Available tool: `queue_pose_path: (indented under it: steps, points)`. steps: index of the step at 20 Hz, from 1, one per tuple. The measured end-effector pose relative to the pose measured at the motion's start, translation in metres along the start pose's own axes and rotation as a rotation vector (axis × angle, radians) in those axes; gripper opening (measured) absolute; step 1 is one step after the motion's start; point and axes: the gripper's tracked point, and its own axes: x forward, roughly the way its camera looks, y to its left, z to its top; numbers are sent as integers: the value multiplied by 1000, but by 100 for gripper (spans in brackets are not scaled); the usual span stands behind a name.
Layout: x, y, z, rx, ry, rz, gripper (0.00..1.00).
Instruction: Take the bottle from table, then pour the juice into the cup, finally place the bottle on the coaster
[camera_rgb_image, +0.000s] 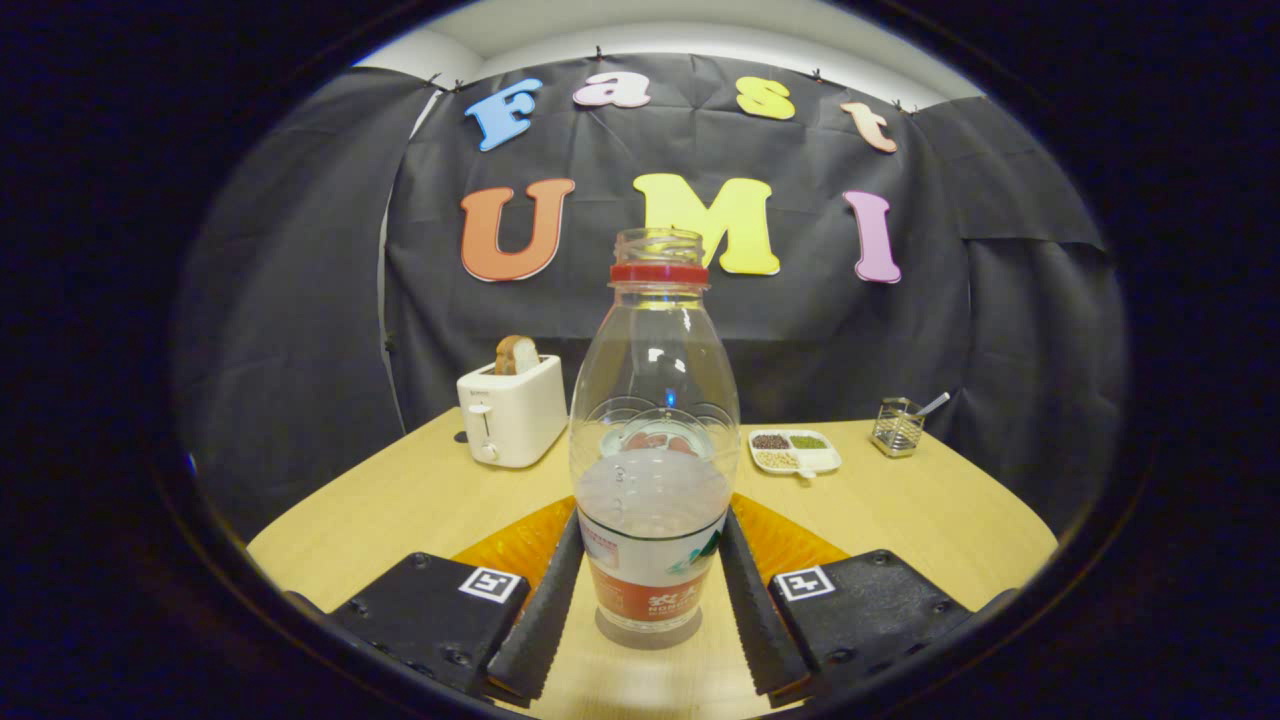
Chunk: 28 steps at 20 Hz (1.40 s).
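The bottle stands upright on the counter, exactly between the two fingers of the tool. Its cap is off, the red ring stays at its neck, and clear liquid fills only its lower part. The fingers are at each side of the bottle's lower body, at the height of its label. They seem to touch the bottle on both sides, but if they really press on it I cannot tell. The base of the bottle makes a shadow on the counter, so the bottle is not lifted.

Behind the bottle, and partly hidden by the bottle and the fingers, an orange coaster lies flat on the counter; its edges come out to the left and to the right of the bottle. Through the clear body of the bottle something round with red in it is seen, maybe the cup, but it is too bent by the plastic to be sure.

Far behind the bottle to the left stands a white toaster with a slice of bread in it. Behind the bottle to the right lies a white dish with seeds in three parts, and further right of the bottle is a small wire holder with a utensil in it
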Motion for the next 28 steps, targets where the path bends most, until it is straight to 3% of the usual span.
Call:
queue_pose_path:
  steps: [3,12,25,28]
  points:
    - [18,9,-22,-19,34,34,78]
    - [51,2,-63,-96,93,31,79]
    - [50,4,-72,-83,82,54,83]
    - [48,4,-71,-75,83,66,90]
